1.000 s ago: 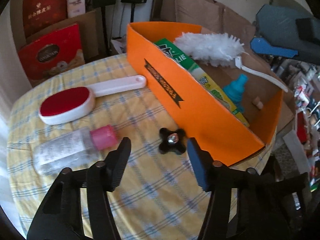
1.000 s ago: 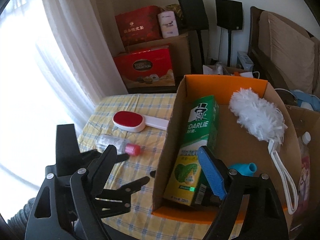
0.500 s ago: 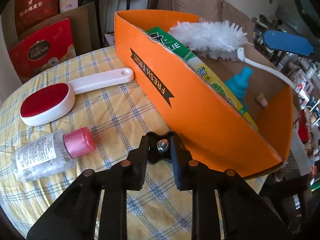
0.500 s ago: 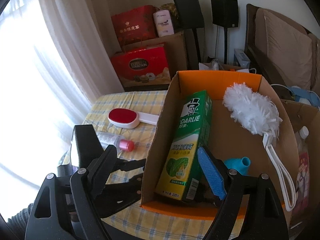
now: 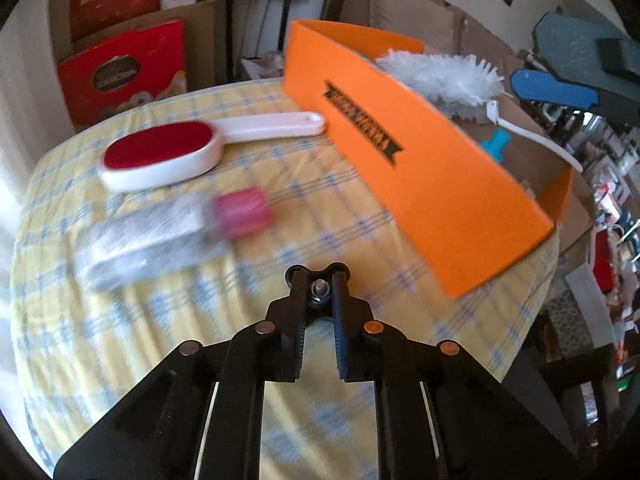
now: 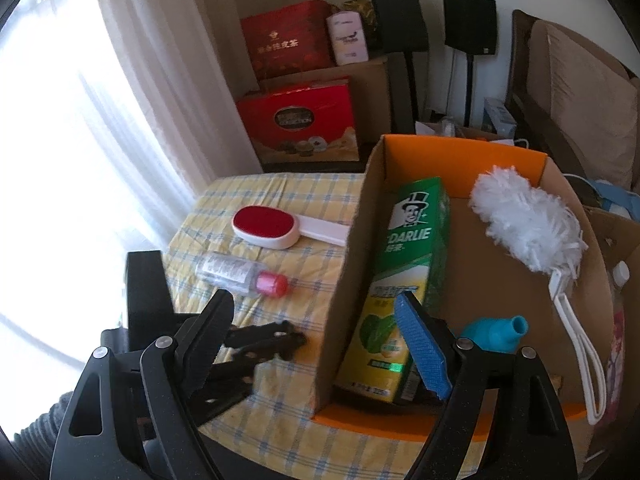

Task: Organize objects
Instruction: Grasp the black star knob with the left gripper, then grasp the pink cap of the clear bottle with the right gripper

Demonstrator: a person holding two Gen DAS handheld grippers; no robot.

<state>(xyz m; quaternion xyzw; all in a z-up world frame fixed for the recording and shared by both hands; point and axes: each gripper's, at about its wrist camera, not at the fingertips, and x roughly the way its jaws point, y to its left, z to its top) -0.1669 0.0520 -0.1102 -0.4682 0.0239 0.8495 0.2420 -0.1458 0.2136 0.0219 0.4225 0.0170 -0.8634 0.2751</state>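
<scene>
My left gripper (image 5: pixel 319 282) is shut on a small black star knob (image 5: pixel 318 274) with a metal bolt, held just above the yellow checked tablecloth (image 5: pixel 160 320); it also shows in the right wrist view (image 6: pixel 294 340). The orange cardboard box (image 5: pixel 420 168) stands to its right and holds a white duster (image 6: pixel 528 228), a green Darlie toothpaste carton (image 6: pixel 412 264) and a teal piece (image 6: pixel 496 330). A red lint brush (image 5: pixel 160 156) and a clear bottle with a pink cap (image 5: pixel 168 232) lie on the cloth. My right gripper (image 6: pixel 316 336) is open and empty above the box's near left corner.
Red gift boxes (image 6: pixel 300 120) and brown cartons stand behind the table, with black speakers (image 6: pixel 468 24) on stands. A sofa (image 6: pixel 576 92) is at the right. A white curtain (image 6: pixel 100 100) hangs at the left. Another carton with a bottle (image 6: pixel 620 276) sits right of the box.
My left gripper shut on the black knob and has lifted it off the cloth, pulling back a little. My right gripper stayed open over the box.
</scene>
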